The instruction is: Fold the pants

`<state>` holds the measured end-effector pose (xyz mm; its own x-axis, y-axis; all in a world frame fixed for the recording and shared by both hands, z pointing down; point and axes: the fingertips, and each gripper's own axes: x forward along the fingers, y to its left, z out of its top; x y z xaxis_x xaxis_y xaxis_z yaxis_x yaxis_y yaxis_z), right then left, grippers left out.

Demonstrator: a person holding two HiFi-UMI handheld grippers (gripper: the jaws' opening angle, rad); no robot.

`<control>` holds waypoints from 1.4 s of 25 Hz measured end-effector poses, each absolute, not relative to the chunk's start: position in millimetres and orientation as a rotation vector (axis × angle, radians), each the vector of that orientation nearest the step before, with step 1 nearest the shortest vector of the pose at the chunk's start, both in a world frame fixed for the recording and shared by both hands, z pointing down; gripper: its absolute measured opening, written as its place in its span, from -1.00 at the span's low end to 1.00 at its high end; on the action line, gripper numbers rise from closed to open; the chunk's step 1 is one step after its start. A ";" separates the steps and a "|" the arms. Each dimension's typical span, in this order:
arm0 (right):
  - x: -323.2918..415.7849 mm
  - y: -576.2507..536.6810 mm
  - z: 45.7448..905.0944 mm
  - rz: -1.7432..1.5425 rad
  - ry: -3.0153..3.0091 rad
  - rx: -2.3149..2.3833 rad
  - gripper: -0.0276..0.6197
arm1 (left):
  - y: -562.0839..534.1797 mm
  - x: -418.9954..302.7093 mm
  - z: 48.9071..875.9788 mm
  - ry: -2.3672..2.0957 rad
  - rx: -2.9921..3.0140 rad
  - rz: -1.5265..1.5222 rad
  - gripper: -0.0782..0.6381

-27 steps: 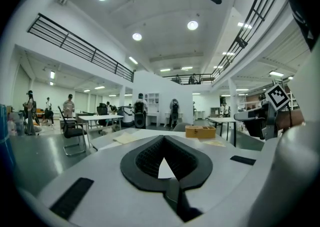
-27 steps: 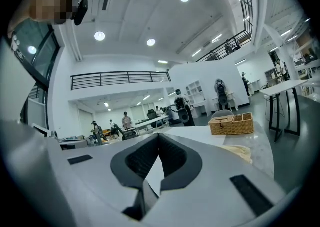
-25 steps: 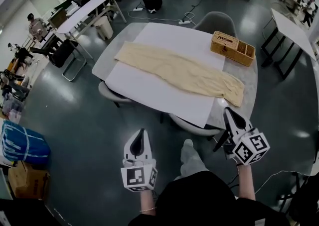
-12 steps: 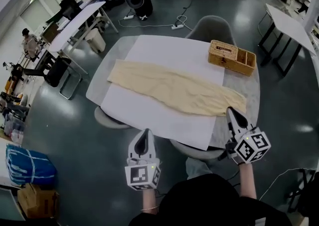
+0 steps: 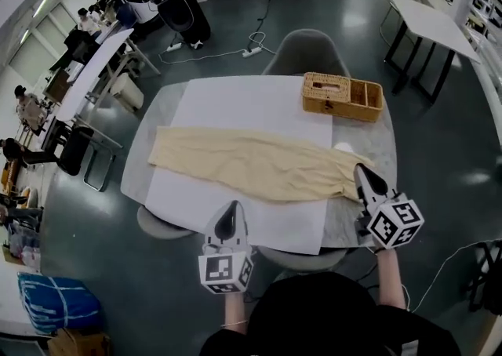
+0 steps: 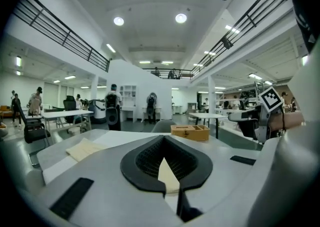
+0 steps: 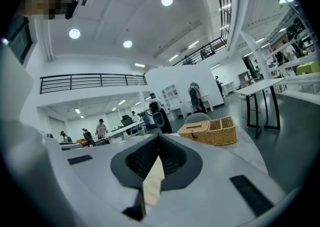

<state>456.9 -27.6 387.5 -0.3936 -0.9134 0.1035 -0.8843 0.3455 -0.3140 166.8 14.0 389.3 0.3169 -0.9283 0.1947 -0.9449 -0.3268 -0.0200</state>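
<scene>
Cream pants [image 5: 251,162] lie spread lengthwise across a white sheet [image 5: 243,103] on the grey table [image 5: 382,160]. My left gripper [image 5: 230,208] is shut and empty, just short of the table's near edge and not touching the pants. My right gripper [image 5: 360,170] is shut too, with its tip over the table's right part beside the right end of the pants. The left gripper view looks low over the table past the shut left gripper [image 6: 163,139], with the pants [image 6: 82,148] at left. In the right gripper view, cream cloth [image 7: 152,178] shows past the shut right gripper [image 7: 159,137].
A wicker basket [image 5: 343,96] stands at the table's back right, also seen as the basket [image 6: 190,132] and the basket [image 7: 210,131]. A grey chair [image 5: 304,49] sits at the far side and another chair [image 5: 157,225] at the near left. People and desks are far off at left.
Both grippers have advanced toward the table, which now sits closer in view. The right gripper has come up to the right end of the pants, and the left has neared the front edge.
</scene>
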 end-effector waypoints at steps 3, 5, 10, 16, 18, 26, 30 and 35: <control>469.3 -35.8 393.1 -0.495 2.477 -1.733 -0.87 | -2.6 183.6 396.5 -1.688 2.506 0.287 -0.74; 477.3 -37.4 398.3 -0.507 2.457 -1.770 -0.87 | -9.8 191.1 403.2 -1.637 2.518 0.310 -0.74; 498.4 -41.8 412.7 -0.544 2.398 -1.858 -0.87 | -32.5 209.0 419.2 -1.522 2.544 0.355 -0.74; 522.0 -53.4 447.0 -0.652 2.353 -2.002 -0.87 | -51.1 232.2 454.1 -1.339 2.547 0.436 -0.74; 530.7 -56.2 459.8 -0.724 2.340 -2.033 -0.87 | -59.6 239.6 459.2 -1.305 2.556 0.441 -0.74; 561.9 -65.6 512.7 -1.000 2.272 -2.119 -0.87 | -85.8 276.3 483.2 -1.151 2.599 0.495 -0.74; 572.8 -67.5 544.0 -1.118 2.229 -2.178 -0.87 | -93.5 285.1 499.8 -1.117 2.591 0.511 -0.74; 572.3 -63.9 569.1 -1.333 2.167 -2.083 -0.49 | -96.3 293.4 514.3 -1.087 2.577 0.547 -0.74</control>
<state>572.3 -63.9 569.1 -0.1911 -0.7715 0.6069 -0.8897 -0.1250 -0.4391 293.4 -96.3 514.3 0.6431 -0.6198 0.4498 -0.7304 -0.6729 0.1172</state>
